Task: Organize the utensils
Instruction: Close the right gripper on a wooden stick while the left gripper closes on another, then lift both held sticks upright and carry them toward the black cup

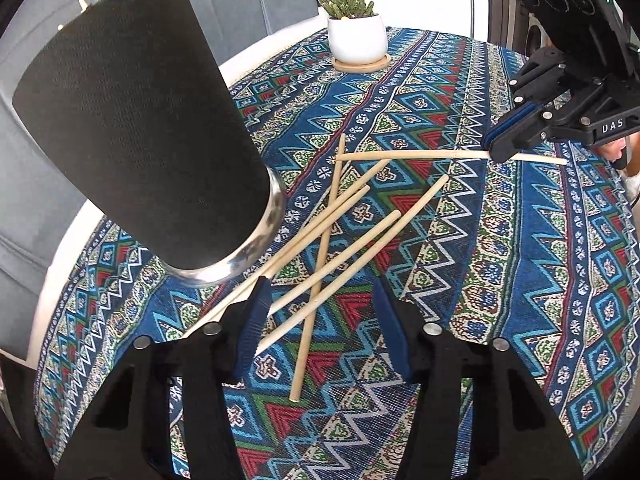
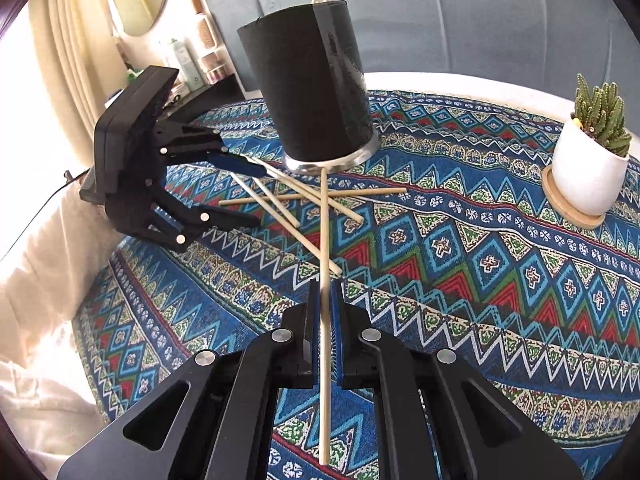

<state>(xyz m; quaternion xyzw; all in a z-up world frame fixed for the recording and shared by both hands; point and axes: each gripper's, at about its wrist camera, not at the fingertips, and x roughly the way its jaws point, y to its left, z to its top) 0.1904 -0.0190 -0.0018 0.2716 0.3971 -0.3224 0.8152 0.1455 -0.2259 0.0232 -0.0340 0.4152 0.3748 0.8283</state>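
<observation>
1. Two grippers are at work over a round table [image 1: 520, 280] with a patterned blue cloth.
2. The right gripper [image 2: 329, 292] is clenched on one chopstick [image 2: 325, 240]. The stick runs straight through the jaws, its far end reaching ahead toward the foot of the holder and its near end trailing back under the gripper.
3. The left gripper [image 1: 320, 300] is released, nothing pressed between its fingers. Its jaws stand about half apart above the pile.
4. I count five loose chopsticks [image 1: 320, 256] lying crossed on the cloth, right under and just ahead of the left jaws. That makes six with the held one.
5. One black holder [image 1: 140, 128] with a shiny metal base stands upright ahead and left of the left jaws, just beside the pile. A few stick tips show above its rim in the right wrist view.
6. One cactus [image 1: 349, 2] in a white pot [image 1: 357, 40] on a wooden coaster sits well beyond both jaws, at the far edge.
</observation>
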